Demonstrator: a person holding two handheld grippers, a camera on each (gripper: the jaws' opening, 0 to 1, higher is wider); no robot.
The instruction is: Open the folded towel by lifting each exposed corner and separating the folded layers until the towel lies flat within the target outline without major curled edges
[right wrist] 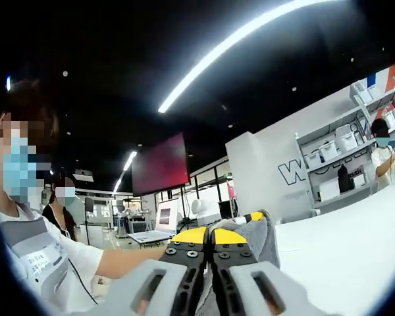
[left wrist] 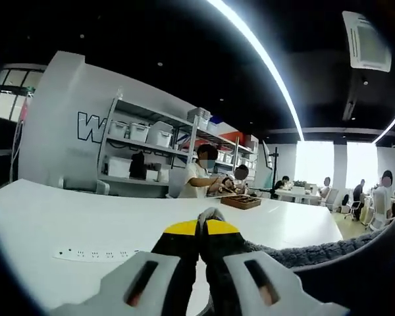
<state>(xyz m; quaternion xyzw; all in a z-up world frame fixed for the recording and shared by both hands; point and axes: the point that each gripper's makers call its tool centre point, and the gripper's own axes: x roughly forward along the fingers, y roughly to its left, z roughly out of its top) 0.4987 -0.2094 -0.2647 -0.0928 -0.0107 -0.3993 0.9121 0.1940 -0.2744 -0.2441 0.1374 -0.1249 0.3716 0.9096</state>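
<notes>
Left gripper view: the left gripper (left wrist: 207,227) is seen pressed together on a fold of the grey towel (left wrist: 316,253), which is raised off the white table (left wrist: 85,224) and trails away to its right. Right gripper view: the right gripper (right wrist: 210,238) is likewise pinched on towel cloth bunched just beyond its tips. The towel is judged lifted but not yet spread flat; no outline can be made out.
</notes>
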